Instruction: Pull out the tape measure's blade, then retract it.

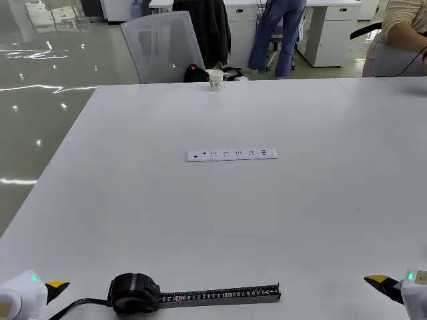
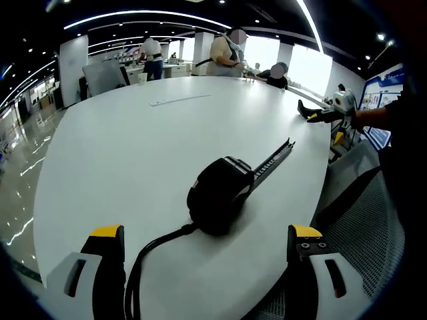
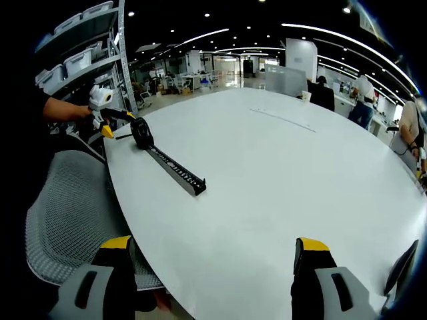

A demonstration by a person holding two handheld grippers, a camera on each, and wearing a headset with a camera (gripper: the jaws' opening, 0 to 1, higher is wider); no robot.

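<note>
The tape measure [image 1: 135, 292] is seen lying on the white table [image 1: 267, 220] near its front edge; its blade [image 1: 220, 294] is drawn out flat to the right; a black cord [image 2: 157, 248] trails from the case. The left gripper [image 2: 206, 233] is held just behind the case, fingers wide apart, nothing gripped; the right gripper [image 3: 214, 245] is held well apart from the blade's tip, fingers likewise spread. A power strip [image 1: 231, 155] is set mid-table; a paper cup [image 1: 215, 79] is placed at the far edge.

In the head view I'm watching the bottom corners cropping the left gripper [image 1: 52, 287] and right gripper [image 1: 377, 281], the lower edge cutting off the tape measure [image 1: 133, 292] cord [image 1: 75, 305], and the blade [image 1: 220, 294] numerals showing too small to read.
</note>
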